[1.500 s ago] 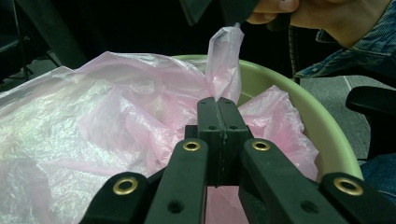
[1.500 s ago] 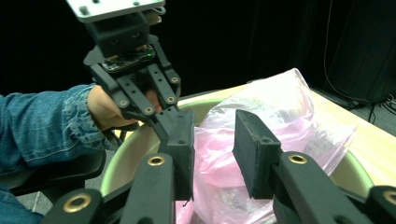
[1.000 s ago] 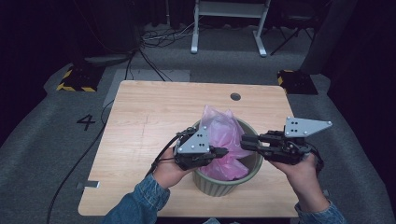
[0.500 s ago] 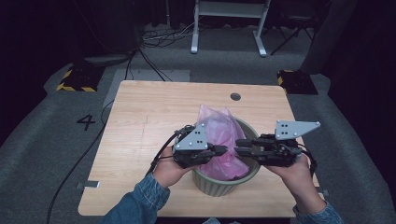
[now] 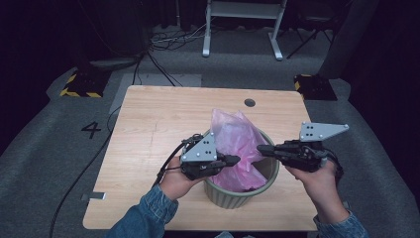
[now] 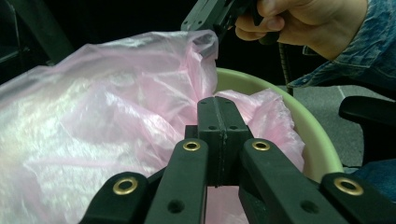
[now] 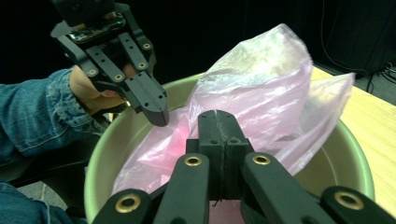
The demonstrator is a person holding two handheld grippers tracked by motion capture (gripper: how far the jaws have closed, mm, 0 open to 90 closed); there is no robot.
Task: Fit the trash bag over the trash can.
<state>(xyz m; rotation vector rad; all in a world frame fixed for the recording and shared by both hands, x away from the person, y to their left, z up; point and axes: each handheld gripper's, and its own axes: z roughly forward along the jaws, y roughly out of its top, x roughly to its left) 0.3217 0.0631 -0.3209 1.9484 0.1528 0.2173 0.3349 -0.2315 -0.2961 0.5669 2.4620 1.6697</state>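
A pale green round bin [image 5: 233,196] stands near the table's front edge with a thin pink plastic bag [image 5: 233,136] bulging out of it. My left gripper [image 5: 236,159] reaches in from the bin's left rim. Its jaws are pressed together on the bag's film [image 6: 140,107], as the left gripper view [image 6: 217,109] shows. My right gripper [image 5: 261,148] comes in from the right; its jaws have just been closing and now pinch a raised corner of the bag [image 6: 208,44]. In the right gripper view its jaws [image 7: 217,122] are together, with the left gripper [image 7: 156,114] across the bin's rim [image 7: 355,144].
The wooden table [image 5: 158,124] has a small round hole [image 5: 249,102] near its back edge and a tag [image 5: 94,196] at its front left corner. Cables and a white stand's legs [image 5: 242,29] lie on the dark floor behind.
The right gripper's jaws have closed on the bag's corner, after a small dip toward the bin and back. The left hand and gripper have stayed in place.
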